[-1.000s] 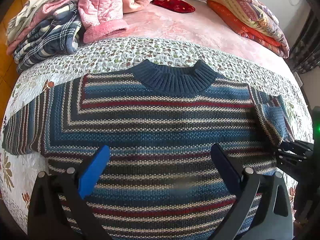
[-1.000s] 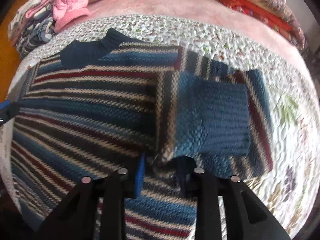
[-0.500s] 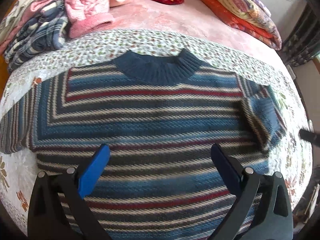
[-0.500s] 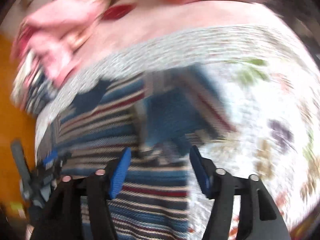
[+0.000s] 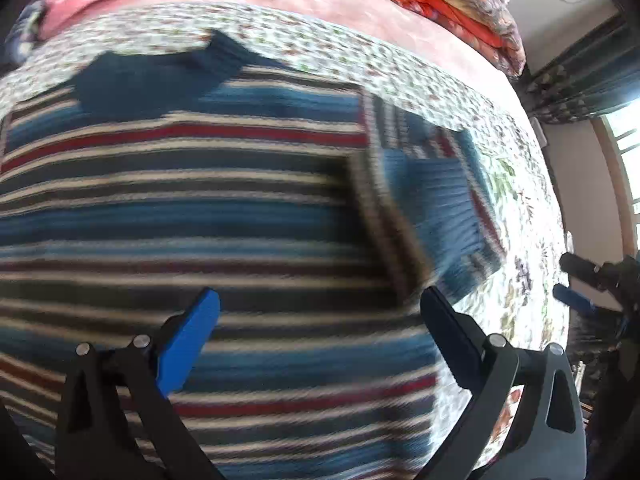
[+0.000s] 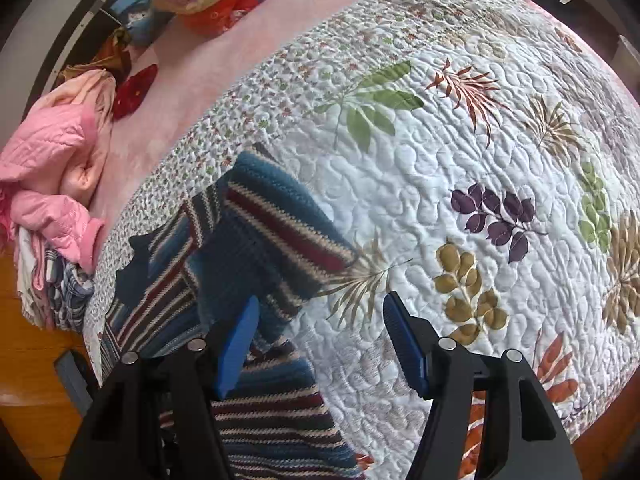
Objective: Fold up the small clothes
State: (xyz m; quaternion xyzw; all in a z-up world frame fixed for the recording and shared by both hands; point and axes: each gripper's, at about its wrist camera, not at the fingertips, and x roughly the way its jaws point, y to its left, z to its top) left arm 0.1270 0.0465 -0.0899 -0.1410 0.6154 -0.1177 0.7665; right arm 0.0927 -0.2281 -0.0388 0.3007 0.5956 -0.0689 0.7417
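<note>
The striped sweater lies flat on the leafy quilt — one sleeve folded in. Both grippers, left and right, gape wide, empty, above the sweater's hem. Next, I think — the other sleeve.

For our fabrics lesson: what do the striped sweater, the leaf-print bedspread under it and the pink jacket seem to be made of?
Striped sweater: knitted yarn, probably wool or acrylic; ribbed cuff and visible stitch rows, matte.
Leaf-print bedspread: quilted woven cloth, likely cotton; puckered stitching lines, printed leaves, matte.
Pink jacket: padded quilted fabric, perhaps synthetic; puffy stitched panels with a slight sheen.
</note>
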